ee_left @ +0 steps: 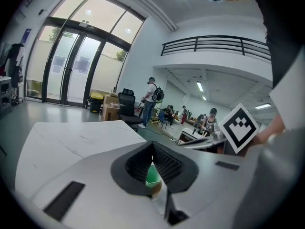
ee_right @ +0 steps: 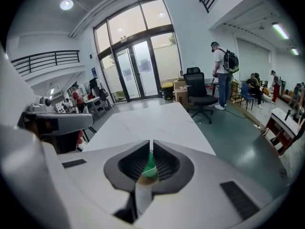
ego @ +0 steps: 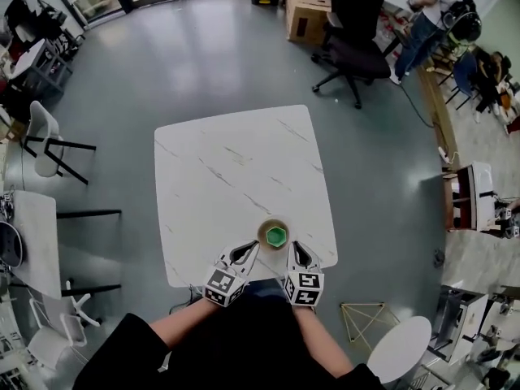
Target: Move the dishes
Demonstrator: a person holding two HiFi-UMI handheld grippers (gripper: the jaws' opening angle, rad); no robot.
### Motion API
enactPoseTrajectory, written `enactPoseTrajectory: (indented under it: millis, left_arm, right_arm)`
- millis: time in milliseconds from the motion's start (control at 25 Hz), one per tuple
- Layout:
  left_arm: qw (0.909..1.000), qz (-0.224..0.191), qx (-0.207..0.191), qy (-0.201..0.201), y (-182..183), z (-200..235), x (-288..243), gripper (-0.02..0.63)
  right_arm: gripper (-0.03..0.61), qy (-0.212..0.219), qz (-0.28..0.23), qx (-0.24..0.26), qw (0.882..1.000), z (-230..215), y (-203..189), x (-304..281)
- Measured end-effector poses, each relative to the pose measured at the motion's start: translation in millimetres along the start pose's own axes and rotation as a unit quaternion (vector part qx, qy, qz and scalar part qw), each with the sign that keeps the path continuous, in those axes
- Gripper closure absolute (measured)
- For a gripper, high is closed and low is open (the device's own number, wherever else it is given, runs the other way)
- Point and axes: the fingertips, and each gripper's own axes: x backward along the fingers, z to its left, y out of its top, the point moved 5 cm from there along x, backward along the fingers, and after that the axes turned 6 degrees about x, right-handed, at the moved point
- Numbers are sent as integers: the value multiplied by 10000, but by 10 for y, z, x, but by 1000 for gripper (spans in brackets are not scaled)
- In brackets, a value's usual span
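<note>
A small green hexagonal bowl (ego: 277, 236) sits on a round tan saucer (ego: 262, 231) near the front edge of the white marble table (ego: 231, 173). My left gripper (ego: 253, 246) is just left of the saucer and my right gripper (ego: 292, 247) just right of it, both pointing at it from the near side. In the left gripper view the jaws of the left gripper (ee_left: 152, 145) meet at the tips, with the green bowl (ee_left: 152, 175) showing beyond them. The right gripper (ee_right: 150, 142) is likewise shut, with the bowl (ee_right: 150, 170) behind its tips. Neither holds anything.
Beyond the table's far right corner stand a black office chair (ego: 354, 31) and a cardboard box (ego: 305, 10). A white chair (ego: 45, 140) and a white side table (ego: 32, 234) stand at the left. A round white stool (ego: 398, 348) is at the lower right.
</note>
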Motion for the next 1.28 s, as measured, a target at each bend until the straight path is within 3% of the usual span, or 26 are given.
enactPoseTrajectory:
  millis: [80,160,200,400,600,880,1040,1280]
  left_arm:
    - [10000,19,18,32,-6,14,-36,597]
    - [10000,41,17,72,1,22,-73,597]
    - [9999,60,25,106,5,29,-83,597]
    - [9992,102,175,332,-2,105,-44,597]
    - [9979,43,452,463,-9,187,-26,597]
    - [9978,-56,444,481,58,317,100,597]
    - [9966,-91,514,630,27,497,239,597]
    - [9948,-291,628,749,19,658,488,597]
  right_arm:
    - [549,118,199,-36,9997,-17,-63,-120]
    - [479,222,411,-27,9989,-38,-122,-239]
    - [476,267,510,-10,9983,-45,-149,-296]
    - [476,459,900,84,9948,-52,-267,-576]
    - [477,391,1150,600,9908,-41,-329,-775]
    - [515,208,1588,248,9868,-72,-432,-877]
    - [551,263,1634,267,9858,-43,-433,-889]
    - [552,60,1499,150,9886,-29,-341,-728]
